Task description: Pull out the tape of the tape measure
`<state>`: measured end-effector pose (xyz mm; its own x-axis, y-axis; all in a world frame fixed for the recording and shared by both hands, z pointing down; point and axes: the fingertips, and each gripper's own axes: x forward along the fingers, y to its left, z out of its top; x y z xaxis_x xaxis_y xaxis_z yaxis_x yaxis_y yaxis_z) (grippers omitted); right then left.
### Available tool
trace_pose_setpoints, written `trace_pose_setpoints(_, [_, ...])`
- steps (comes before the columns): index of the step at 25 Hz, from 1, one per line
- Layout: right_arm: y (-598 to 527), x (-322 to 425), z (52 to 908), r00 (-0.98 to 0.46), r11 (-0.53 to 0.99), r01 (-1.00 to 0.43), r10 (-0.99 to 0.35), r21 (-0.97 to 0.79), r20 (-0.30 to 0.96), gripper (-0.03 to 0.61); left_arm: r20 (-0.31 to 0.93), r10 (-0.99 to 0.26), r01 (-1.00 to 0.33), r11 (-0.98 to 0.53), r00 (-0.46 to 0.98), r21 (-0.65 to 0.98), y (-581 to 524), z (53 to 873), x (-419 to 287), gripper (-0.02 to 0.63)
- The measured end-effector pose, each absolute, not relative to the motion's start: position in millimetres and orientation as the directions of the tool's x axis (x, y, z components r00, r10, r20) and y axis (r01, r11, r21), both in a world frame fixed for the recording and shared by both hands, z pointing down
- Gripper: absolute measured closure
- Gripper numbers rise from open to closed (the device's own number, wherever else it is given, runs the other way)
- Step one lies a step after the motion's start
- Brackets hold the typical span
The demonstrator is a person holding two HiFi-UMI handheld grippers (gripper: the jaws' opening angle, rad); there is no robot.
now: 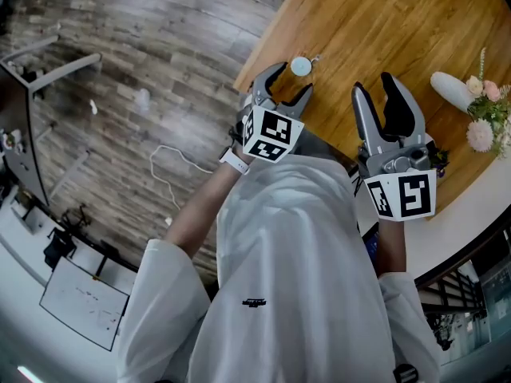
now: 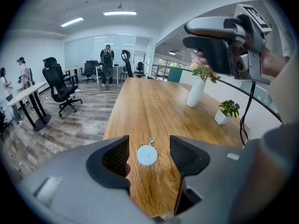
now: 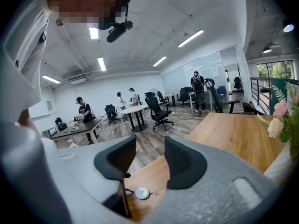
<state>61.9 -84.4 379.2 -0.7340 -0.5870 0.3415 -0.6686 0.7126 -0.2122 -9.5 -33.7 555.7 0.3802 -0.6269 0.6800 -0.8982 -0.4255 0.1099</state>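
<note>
Your left gripper [image 1: 287, 86] hangs over the near corner of the table [image 1: 383, 22], a honey-coloured top with long straight grain and a rounded edge. Its dark, ribbed jaws are spread wide and grasp nothing. The tape measure [image 1: 300, 66], a small, smooth white disc with a thin metal loop at its rim, lies flat on the wood just beyond the jaw tips. In the left gripper view it shows in the gap between the pads, and neither pad touches it. Your right gripper [image 1: 375, 94] is further along the same edge, well apart from the disc, jaws likewise released and empty. Each gripper carries a white cube with black square markers. A white, bottle-shaped vase [image 1: 451, 90] of pink and cream flowers [image 1: 483, 110] stands beyond the right gripper, and a small potted plant [image 2: 228, 111] stands behind it. Nothing lies between either gripper and the disc. Grey wood-plank floor [image 1: 144, 46] surrounds the table, with a thin white cable [image 1: 172, 166] looped on it.
</note>
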Motion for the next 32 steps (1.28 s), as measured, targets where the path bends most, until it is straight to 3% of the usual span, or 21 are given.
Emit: trace_pose_setpoints(32, [-90.1, 85.8, 414.9, -0.670, 0.623, -0.738, -0.635, -0.260, 0.383, 0.394, 0.790, -0.499, -0.863, -0.500, 0.356, 0.073, -46.5, 642.1, 3.0, 0.334])
